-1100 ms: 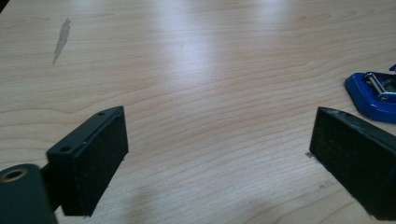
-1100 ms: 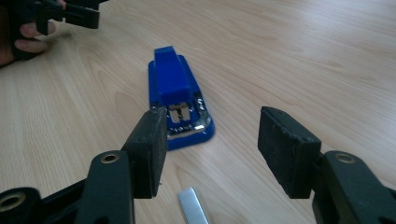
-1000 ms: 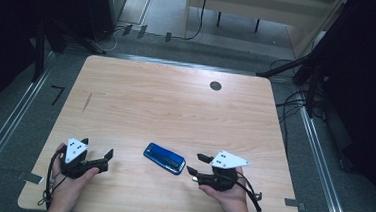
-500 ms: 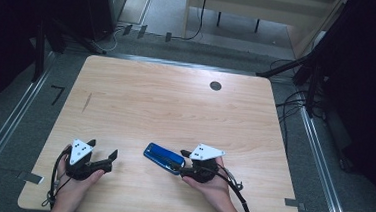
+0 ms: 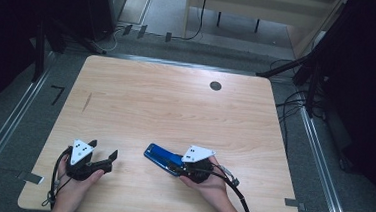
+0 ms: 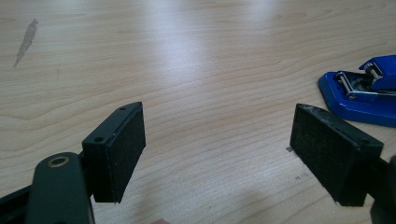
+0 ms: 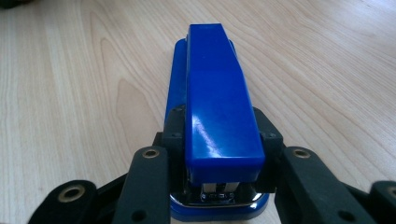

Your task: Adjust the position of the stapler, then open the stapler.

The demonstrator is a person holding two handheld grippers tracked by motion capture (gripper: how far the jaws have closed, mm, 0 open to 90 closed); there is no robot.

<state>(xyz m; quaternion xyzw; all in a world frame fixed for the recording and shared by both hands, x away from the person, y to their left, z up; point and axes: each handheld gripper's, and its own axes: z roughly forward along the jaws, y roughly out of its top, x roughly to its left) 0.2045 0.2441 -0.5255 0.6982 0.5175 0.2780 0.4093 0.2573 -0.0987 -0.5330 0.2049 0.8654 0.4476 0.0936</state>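
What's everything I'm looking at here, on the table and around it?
Blue plastic stapler with a metal mechanism: one, blue, near the front edge of the table, lying flat, its rear end between the right gripper's jaws.
Light wooden table: one, pale wood grain, centre of the high view.
Round dark cable hole: one, black, far right part of the tabletop.
Dark smear: one, greyish, left part of the tabletop.
Cables on the floor: several, black, past the table's far and right edges.
Left gripper: one, black, front left of the table, jaws wide apart with nothing between them.
Right gripper: one, black, its jaws have just been closing and their pads press the stapler's sides.
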